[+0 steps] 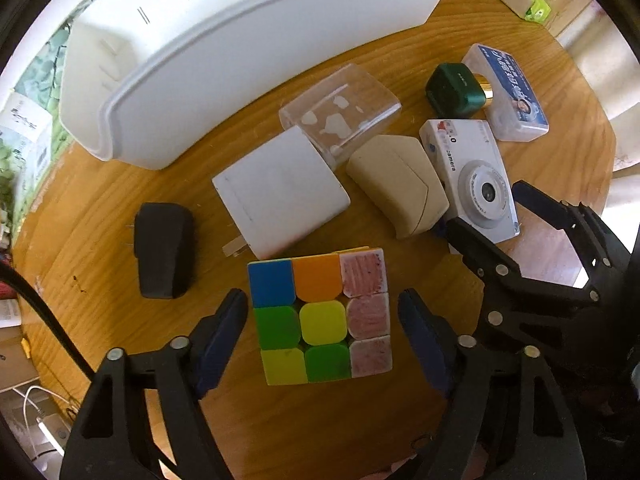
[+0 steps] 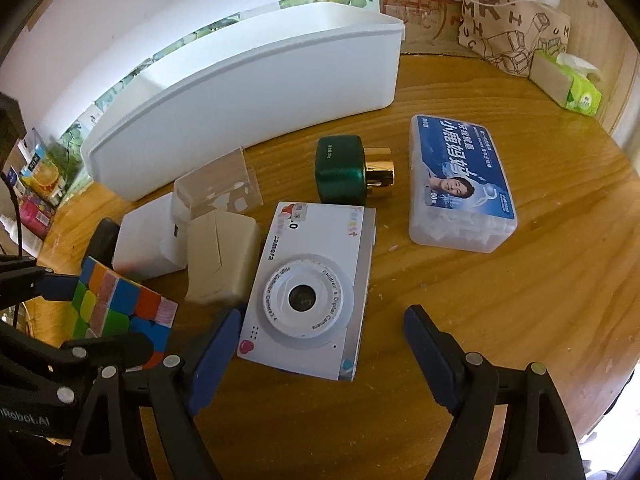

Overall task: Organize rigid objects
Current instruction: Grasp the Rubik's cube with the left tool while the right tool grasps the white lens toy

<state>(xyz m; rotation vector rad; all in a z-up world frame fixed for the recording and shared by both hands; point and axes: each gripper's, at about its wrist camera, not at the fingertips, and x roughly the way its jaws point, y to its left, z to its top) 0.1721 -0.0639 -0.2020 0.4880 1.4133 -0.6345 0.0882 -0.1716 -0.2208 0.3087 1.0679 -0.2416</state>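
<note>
Left gripper point(image 1: 322, 320) jaws apart, straddling multicoloured plastic puzzle cube point(image 1: 320, 316), pads clear of it. Right gripper point(image 2: 320, 344) jaws apart around near edge of white toy digital camera point(image 2: 308, 288), no contact.

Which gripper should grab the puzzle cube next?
Left. The left gripper points down with open jaws straddling the puzzle cube, pads not yet pressing. The right gripper is lined up on the white camera.
</note>
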